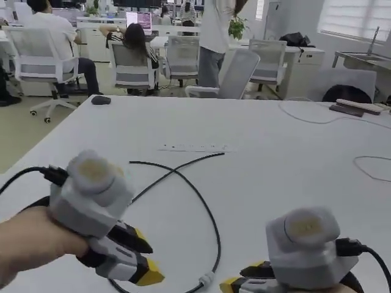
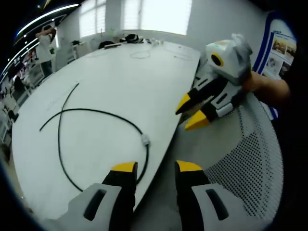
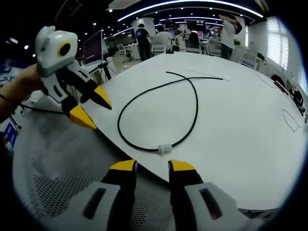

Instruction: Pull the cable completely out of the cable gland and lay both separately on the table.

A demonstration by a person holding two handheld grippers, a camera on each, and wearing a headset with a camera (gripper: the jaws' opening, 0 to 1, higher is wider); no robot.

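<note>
A black cable (image 1: pixel 211 226) lies in a crossed loop on the white table (image 1: pixel 275 159). It runs through a small pale cable gland (image 1: pixel 206 279) close to the near edge, also in the left gripper view as the gland (image 2: pixel 145 140) and in the right gripper view as the gland (image 3: pixel 164 148). My left gripper (image 1: pixel 148 261) hovers at the lower left, jaws apart and empty, a short way left of the gland. My right gripper (image 1: pixel 239 278) is open just right of the gland, touching nothing. In its own view each gripper, left (image 2: pixel 156 167) and right (image 3: pixel 153 165), has the gland just ahead.
A thin white cable (image 1: pixel 372 168) and a flat dark object (image 1: pixel 354 107) lie at the table's far right; a mouse (image 1: pixel 101 100) sits at the far left. A mesh chair seat (image 3: pixel 57 187) is below the near table edge. Office chairs and people stand beyond.
</note>
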